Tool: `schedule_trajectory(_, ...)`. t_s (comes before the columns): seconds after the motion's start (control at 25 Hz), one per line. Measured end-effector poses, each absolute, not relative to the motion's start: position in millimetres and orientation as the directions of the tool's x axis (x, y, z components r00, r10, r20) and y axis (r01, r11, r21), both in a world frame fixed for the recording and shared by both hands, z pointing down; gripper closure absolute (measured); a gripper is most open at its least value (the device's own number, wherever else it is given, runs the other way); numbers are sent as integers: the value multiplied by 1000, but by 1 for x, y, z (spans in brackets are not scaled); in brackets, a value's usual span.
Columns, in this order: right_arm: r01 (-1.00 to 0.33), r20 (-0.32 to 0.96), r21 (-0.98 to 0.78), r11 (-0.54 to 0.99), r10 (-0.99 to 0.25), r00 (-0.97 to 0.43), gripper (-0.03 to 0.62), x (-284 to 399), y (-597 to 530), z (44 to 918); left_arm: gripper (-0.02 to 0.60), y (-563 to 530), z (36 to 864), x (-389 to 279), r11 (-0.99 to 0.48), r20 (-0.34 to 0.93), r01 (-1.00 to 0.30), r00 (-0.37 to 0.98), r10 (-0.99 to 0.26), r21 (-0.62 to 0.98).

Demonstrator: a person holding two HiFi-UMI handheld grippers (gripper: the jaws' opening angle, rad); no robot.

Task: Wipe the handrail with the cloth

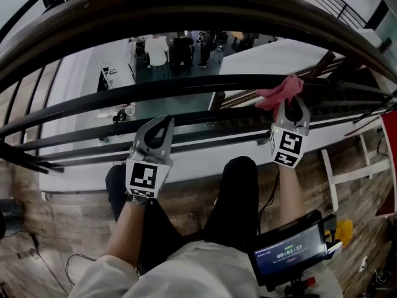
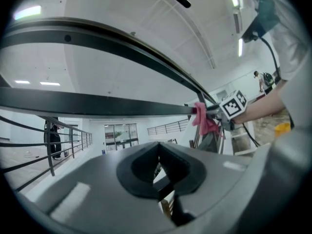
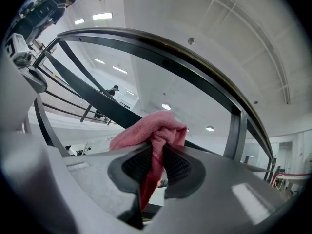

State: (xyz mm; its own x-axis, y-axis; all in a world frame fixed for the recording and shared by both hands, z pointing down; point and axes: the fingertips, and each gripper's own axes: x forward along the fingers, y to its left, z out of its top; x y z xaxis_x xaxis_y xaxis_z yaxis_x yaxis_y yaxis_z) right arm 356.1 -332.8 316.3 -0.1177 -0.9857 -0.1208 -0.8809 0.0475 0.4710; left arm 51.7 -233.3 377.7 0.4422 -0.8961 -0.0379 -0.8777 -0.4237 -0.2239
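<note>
The wide dark handrail [image 1: 186, 5] arches across the top of the head view, with thinner dark rails [image 1: 155, 90] below it. My right gripper [image 1: 291, 104] is shut on a pink cloth [image 1: 280, 92] and holds it against one of the thinner rails at the right. In the right gripper view the cloth [image 3: 151, 130] bunches out between the jaws [image 3: 158, 147], under the handrail [image 3: 195, 62]. My left gripper [image 1: 162, 124] sits lower left, just in front of the rails, shut with nothing in it [image 2: 158, 147]. From there the cloth [image 2: 204, 121] shows far along the rail.
The person's dark-trousered legs [image 1: 239, 191] stand on a wooden floor by the railing. A small screen [image 1: 291, 250] hangs at the lower right. A white frame [image 1: 347, 172] stands to the right. Several people [image 1: 180, 48] are on the floor below, beyond the rails.
</note>
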Motion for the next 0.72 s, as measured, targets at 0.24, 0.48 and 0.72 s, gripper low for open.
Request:
schedule_trajectory(0.24, -910, -139, 415, 21, -987, -86, 534, 351, -331, 317, 575, -234, 382, 51, -412, -27, -887, 427, -904, -209)
schedule_trajectory(0.48, -929, -148, 370, 11, -986, -71, 534, 357, -329, 316, 575, -232, 381, 36, -381, -35, -905, 394, -919, -189)
schedule_trajectory(0.72, -935, -162, 355, 19, -983, -81, 534, 355, -327, 314, 575, -228, 377, 31, -369, -41, -909, 383, -923, -193)
